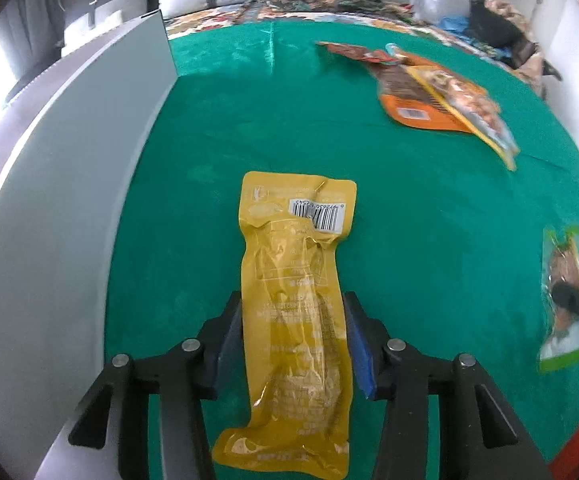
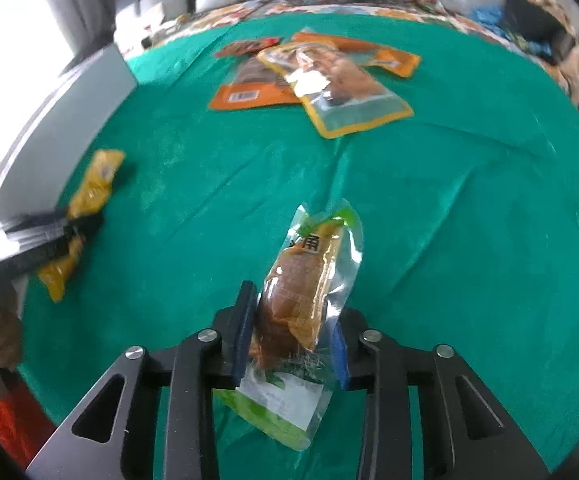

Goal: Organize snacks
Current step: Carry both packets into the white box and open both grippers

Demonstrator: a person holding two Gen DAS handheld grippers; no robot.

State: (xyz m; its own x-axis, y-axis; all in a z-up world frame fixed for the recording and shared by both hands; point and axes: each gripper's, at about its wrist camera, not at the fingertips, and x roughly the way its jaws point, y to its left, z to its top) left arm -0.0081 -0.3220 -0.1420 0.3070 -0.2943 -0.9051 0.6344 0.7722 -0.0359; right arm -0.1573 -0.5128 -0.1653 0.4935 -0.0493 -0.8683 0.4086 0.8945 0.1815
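Green cloth point(image 1: 329, 140) covers the table, with a patterned bed beyond it. Through the left wrist camera, my left tool point(image 1: 293, 340) straddles the yellow pouch point(image 1: 293, 300), pads against both long edges; I judge it gripped, lengthwise so it hangs flat. A grey box wall point(image 1: 69, 200) rises just beside it, likely where snacks go, though its inside is hidden. Far right, a pile of orange packets point(image 1: 441, 92) waits, blurred. The lens rim cuts off the pouch's near end.

Through the right wrist camera, my right tool point(image 2: 289, 340) pinches a clear pouch with a brown snack point(image 2: 309, 280) and green label, tilted upward off the cloth, so I read it as lifted. Its print is too blurred to read. The left tool point(image 2: 49, 232) shows at the left edge, smeared by motion.
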